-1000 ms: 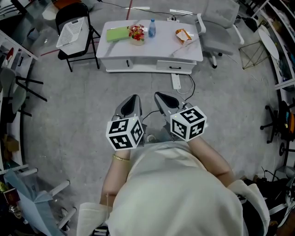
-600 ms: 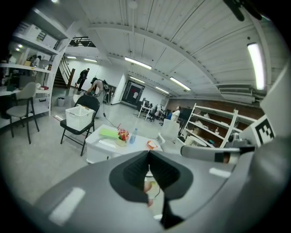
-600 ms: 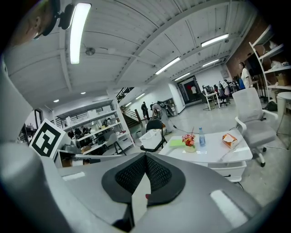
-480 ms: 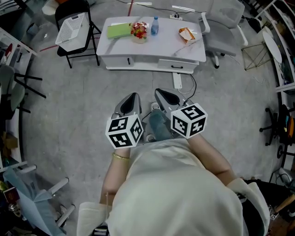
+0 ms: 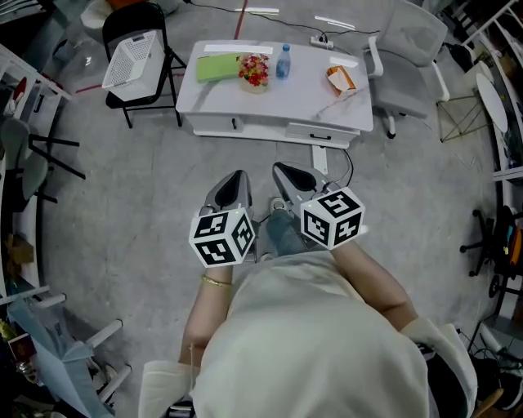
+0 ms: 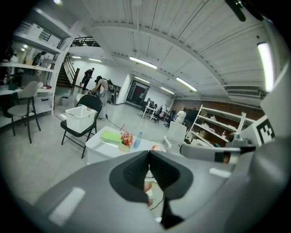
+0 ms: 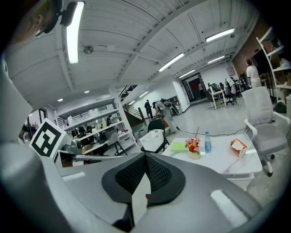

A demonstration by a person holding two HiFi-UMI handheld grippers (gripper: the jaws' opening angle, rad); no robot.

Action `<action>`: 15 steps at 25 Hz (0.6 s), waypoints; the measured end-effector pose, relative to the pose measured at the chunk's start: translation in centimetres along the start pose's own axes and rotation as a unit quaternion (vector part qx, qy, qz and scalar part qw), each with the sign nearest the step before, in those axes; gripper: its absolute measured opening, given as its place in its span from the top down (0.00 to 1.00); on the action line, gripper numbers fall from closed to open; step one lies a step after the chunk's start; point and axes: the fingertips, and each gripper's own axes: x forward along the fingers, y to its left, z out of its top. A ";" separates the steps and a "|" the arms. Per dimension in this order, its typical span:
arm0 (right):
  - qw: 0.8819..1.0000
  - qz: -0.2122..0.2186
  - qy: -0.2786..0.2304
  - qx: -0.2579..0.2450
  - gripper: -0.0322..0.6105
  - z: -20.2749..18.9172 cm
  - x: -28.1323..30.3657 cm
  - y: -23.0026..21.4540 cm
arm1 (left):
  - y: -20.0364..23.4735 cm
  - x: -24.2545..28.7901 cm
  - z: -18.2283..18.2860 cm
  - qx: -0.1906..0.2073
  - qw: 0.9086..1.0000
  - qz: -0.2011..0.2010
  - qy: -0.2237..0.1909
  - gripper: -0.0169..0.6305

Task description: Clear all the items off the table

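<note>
Person standing back on the grey floor, left gripper (image 5: pixel 236 176) fingers pressed together on nothing, right gripper (image 5: pixel 283 170) likewise, white worktop (image 5: pixel 302 91) well ahead, bearing green pad (image 5: pixel 216 67), flower pot (image 5: pixel 254 71), water bottle (image 5: pixel 283 61), orange carton (image 5: pixel 339 79), white basket (image 5: pixel 131 59) on chair beside it

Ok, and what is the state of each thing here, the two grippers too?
Left gripper: shut, empty.
Right gripper: shut, empty.
Clear plastic water bottle with blue cap: upright, capped, on the white table.
Small pot of red flowers: upright.
Orange carton: top looks open.
Flat green pad: lying flat.
Table drawers: closed.
White mesh basket: on the unfolded black folding chair.
</note>
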 end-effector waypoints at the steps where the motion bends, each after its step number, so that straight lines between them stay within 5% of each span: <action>1: 1.000 0.002 0.002 -0.001 0.95 0.4 0.4 -0.5 | 0.1 0.6 0.3 -0.002 1.000 0.003 0.000 0.96; 15: 0.999 0.030 0.017 -0.021 0.95 5.0 5.5 -7.5 | 0.3 8.9 4.6 -0.010 0.999 0.037 0.000 0.96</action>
